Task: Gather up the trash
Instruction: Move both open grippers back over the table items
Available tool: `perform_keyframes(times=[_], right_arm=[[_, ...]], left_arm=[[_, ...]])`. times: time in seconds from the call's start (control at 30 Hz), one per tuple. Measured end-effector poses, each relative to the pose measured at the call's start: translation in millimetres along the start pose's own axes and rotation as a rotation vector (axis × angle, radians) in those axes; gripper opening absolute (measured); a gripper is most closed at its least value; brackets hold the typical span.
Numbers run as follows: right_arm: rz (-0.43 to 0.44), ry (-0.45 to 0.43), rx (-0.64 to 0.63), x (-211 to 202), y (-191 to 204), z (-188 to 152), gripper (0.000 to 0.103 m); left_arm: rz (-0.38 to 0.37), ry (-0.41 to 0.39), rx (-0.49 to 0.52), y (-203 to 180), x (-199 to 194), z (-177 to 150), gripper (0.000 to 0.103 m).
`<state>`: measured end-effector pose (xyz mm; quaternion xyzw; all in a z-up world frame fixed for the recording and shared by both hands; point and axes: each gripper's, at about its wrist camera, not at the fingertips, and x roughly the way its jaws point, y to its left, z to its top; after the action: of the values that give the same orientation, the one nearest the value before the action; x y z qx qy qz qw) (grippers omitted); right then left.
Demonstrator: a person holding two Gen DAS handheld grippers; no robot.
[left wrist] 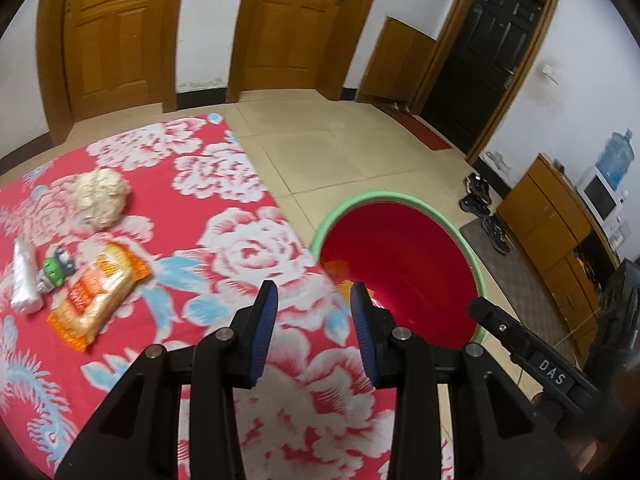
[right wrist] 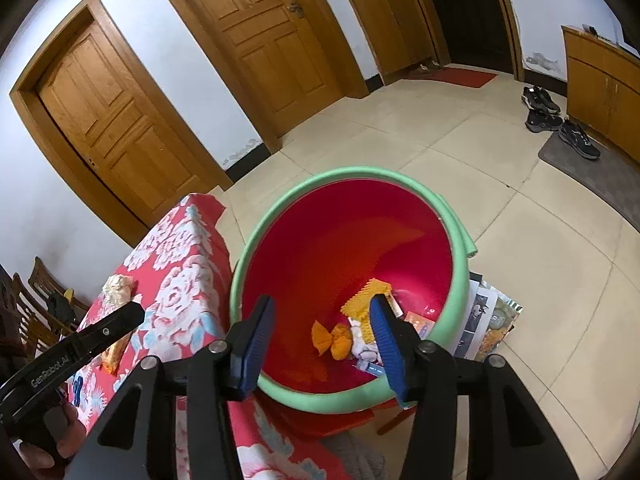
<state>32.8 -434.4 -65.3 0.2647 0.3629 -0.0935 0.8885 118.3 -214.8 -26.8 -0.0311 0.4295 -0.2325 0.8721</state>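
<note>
A red bucket with a green rim (left wrist: 394, 202) (right wrist: 458, 264) stands on the floor by the table's right edge. It holds an orange wrapper (right wrist: 332, 340), a yellow packet (right wrist: 366, 300) and other scraps. On the floral tablecloth (left wrist: 248, 248) lie a crumpled white tissue ball (left wrist: 102, 196), an orange snack packet (left wrist: 96, 300), a white wrapped roll (left wrist: 24, 280) and a small green and white toy (left wrist: 56, 274). My left gripper (left wrist: 314, 300) is open and empty above the table's right edge. My right gripper (right wrist: 322, 312) is open and empty over the bucket.
The tiled floor (right wrist: 500, 200) stretches beyond the bucket. Papers (right wrist: 486, 320) lie beside the bucket. Shoes (right wrist: 560, 120) sit on a mat near a wooden cabinet (right wrist: 600, 88). Wooden doors (left wrist: 108, 32) line the far wall. Chairs (right wrist: 36, 300) stand at the left.
</note>
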Motion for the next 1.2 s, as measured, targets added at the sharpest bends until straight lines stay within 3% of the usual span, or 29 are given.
perform_keyframes(times=[0.77, 1.2], right_arm=[[0.072, 0.05, -0.122, 3.5, 78.7, -19.6, 0.058], [0.066, 0.076, -0.168, 11.7, 112.3, -28.2, 0.059]], left_arm=[[0.121, -0.074, -0.152, 94.4, -55.6, -9.3, 0.037], [0.218, -0.093, -0.227, 163.6, -71.9, -10.4, 0.037]])
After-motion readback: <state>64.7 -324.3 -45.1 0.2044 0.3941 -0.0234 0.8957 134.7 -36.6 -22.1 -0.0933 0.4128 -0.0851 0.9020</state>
